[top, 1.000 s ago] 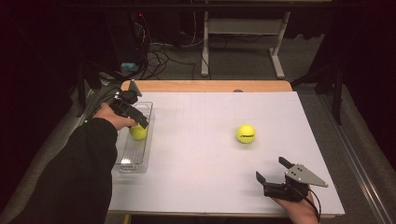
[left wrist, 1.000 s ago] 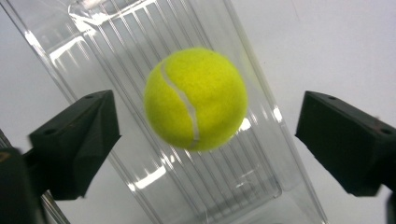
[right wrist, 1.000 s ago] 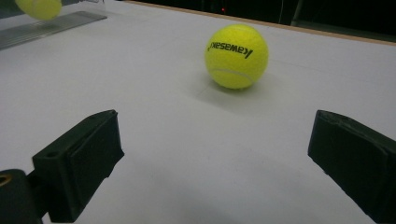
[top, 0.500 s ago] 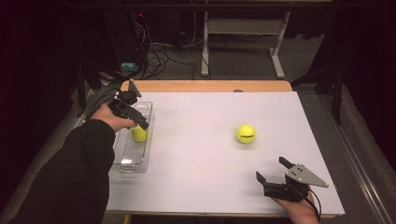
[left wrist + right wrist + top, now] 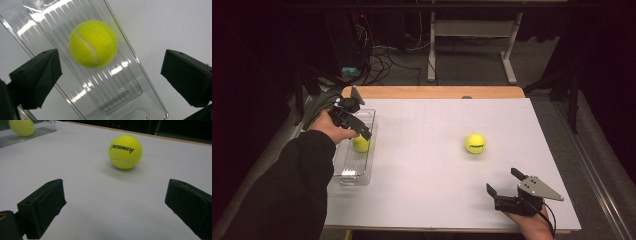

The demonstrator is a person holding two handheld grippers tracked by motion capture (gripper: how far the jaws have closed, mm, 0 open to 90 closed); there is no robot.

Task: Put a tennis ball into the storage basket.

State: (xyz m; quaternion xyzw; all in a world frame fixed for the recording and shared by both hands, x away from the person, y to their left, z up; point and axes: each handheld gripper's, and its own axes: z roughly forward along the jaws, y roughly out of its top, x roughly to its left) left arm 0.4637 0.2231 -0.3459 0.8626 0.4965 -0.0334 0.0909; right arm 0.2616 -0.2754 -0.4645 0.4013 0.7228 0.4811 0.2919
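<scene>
Left tongs (image 5: 362, 131): held over the clear tray (image 5: 343, 172) at the left edge of the desk (image 5: 422, 190), jaws spread wide with nothing clamped — they have just been closing a little, and no pad touches anything.
Ball in tray (image 5: 93, 43): a yellow tennis ball lying on the tray's ribbed floor, in the tray's middle stretch; in the left gripper view it sits beyond the two jaws, between their lines but nearer the left one, apart from both.
Tray: long and transparent, lying along the desk's left edge; the ball (image 5: 360, 144) shows just under the tongs' tips.
Right tongs (image 5: 505, 186): low over the desk, well to the right of the tray at the near edge, jaws wide apart and empty.
Second ball (image 5: 125, 151): out on the bare desk, well right of the tray — ahead of the right tongs and between their jaw lines, clearly apart from them; black lettering on its upper side.
</scene>
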